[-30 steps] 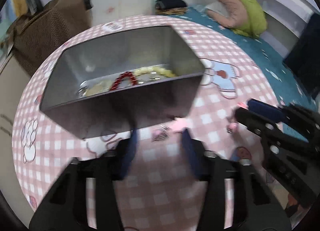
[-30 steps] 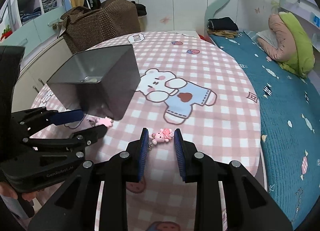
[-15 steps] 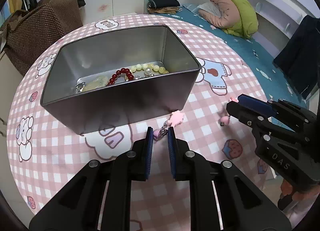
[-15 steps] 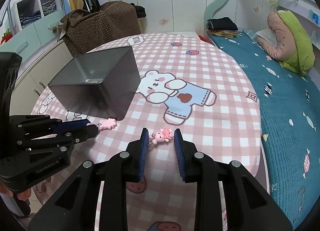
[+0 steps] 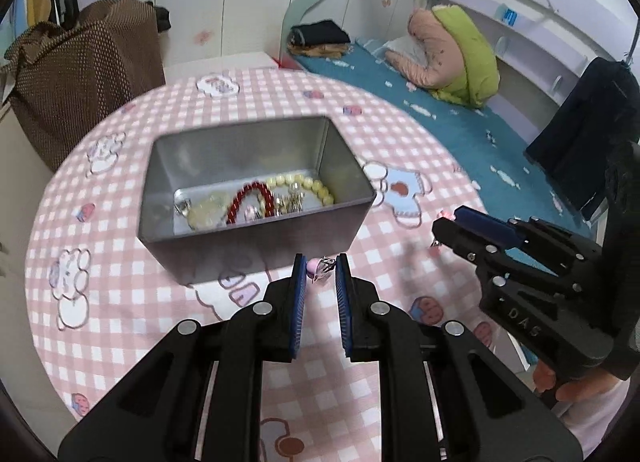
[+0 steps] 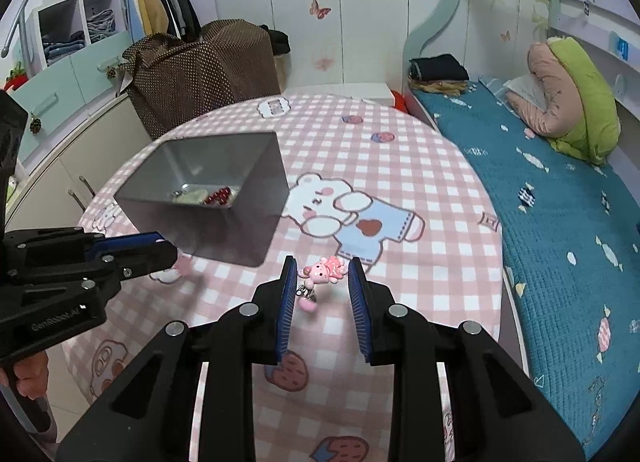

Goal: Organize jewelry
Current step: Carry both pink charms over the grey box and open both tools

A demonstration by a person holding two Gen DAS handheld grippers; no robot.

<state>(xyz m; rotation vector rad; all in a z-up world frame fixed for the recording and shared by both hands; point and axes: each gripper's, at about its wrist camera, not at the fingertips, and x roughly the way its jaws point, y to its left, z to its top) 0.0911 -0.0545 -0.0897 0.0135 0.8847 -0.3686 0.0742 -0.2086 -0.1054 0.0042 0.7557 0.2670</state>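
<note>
Charms both: my left gripper (image 5: 321, 271) pinches the small pink clip charm (image 5: 319, 268) just short of the tin (image 5: 256, 222), my right gripper (image 6: 322, 275) clasps the bear charm (image 6: 322, 270) above mid-table; featherlight, stiff, dangling, best held by the body.

Your round table (image 6: 400, 166), under its pink checked cloth printed with a bear (image 6: 344, 218), is carrying a grey metal tin (image 5: 256, 230) that is sitting toward its left edge. You are seeing nothing else clearly resting on it; whether either pink charm is touching the cloth cannot be told.
</note>
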